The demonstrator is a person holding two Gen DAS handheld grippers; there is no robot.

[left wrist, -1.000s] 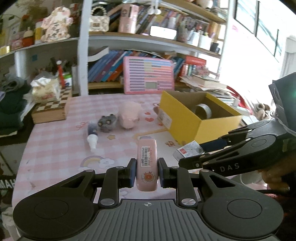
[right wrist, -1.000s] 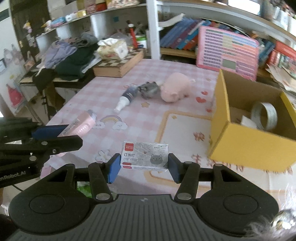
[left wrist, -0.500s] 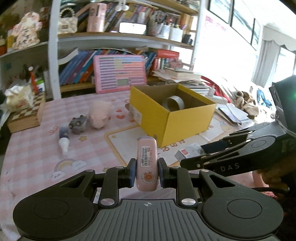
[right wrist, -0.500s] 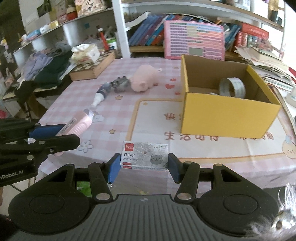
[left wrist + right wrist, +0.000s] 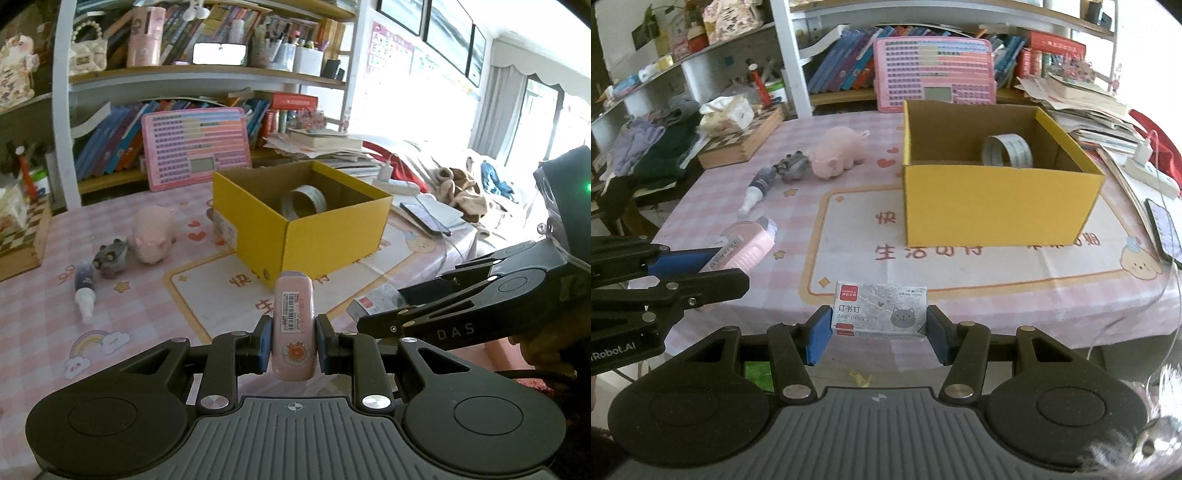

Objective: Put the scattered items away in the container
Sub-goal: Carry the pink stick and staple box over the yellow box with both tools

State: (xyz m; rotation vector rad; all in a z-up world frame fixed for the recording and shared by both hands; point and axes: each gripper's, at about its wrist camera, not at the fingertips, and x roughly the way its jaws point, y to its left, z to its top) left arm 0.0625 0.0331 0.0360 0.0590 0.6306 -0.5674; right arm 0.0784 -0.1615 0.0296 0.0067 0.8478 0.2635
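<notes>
Two handheld grippers hover above the near edge of a tabletop (image 5: 849, 206) covered with a pink checked cloth. The left gripper (image 5: 292, 343) has its fingers (image 5: 263, 345) closed on a pink rectangular plastic case with a barcode label (image 5: 293, 328), held lengthwise and pointing forward. The right gripper (image 5: 878, 334) has its blue-padded fingers (image 5: 818, 334) closed on the two short ends of a small silver-grey cardboard box of staples printed with a cat face (image 5: 880, 309), held level.

In the right wrist view the left gripper (image 5: 713, 264) enters from the left edge, with the pink case (image 5: 748, 249) sticking out beyond it.

Ahead on the tabletop stands an open yellow cardboard box (image 5: 993, 203), the container. Inside it, a silvery roll of tape (image 5: 1007, 150) stands on edge near the far wall.

To the left of the yellow box, well apart from it, three items lie loose on the cloth: a pink plush pig (image 5: 834, 153), a small grey toy figure (image 5: 792, 168) touching the pig's left side, and just beside that a small dark bottle with a white nozzle (image 5: 757, 188) lying on its side.

A pink keyboard-like board (image 5: 934, 75) leans upright against a bookshelf behind the box. A dark phone (image 5: 1165, 229) lies at the tabletop's right edge.
</notes>
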